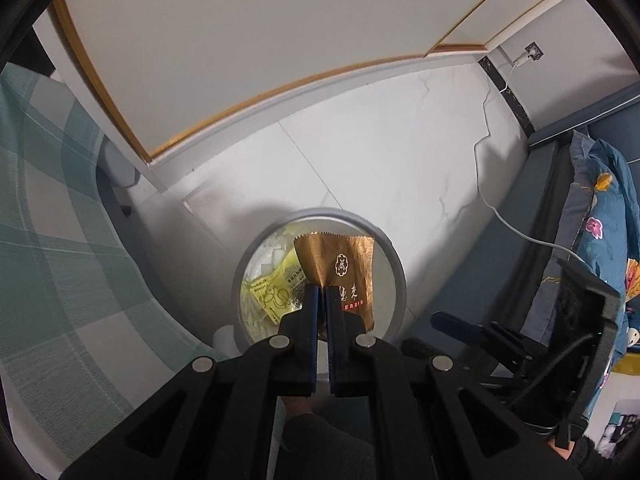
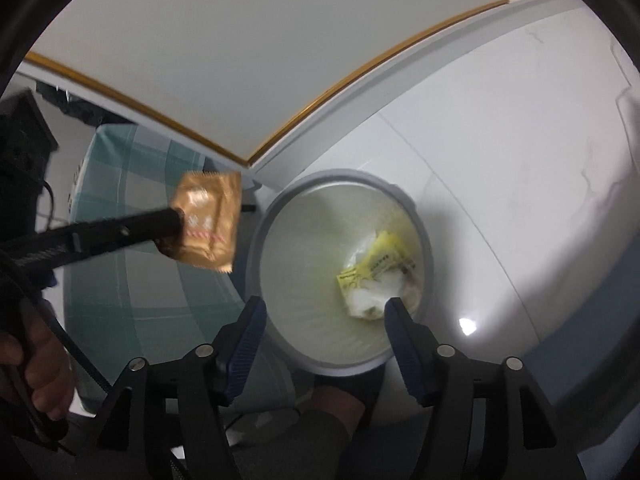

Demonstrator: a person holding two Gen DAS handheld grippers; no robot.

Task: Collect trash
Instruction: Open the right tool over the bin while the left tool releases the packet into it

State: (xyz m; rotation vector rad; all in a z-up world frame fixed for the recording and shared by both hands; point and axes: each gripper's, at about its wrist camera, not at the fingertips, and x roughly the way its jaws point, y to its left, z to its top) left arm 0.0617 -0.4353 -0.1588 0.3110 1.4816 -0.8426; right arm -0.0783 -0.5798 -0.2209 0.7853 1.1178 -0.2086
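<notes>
Nearest the right wrist camera, right gripper spread wide and empty, blue-padded fingers framing the mouth of the round white plastic waste bin on the pale tiled floor. Down inside: a crumpled yellow printed wrapper resting on white tissue. To the left, left gripper clamped shut on a flat gold-brown foil sachet, pinched at one edge, hanging over the bin's opening in the left view. Judged very light, thin, crinkly and slick; likely to flutter or slip, so an edge or corner pinch suits best, with release directly above the opening. Beyond, a green checked cloth and a white wall with wooden trim.
</notes>
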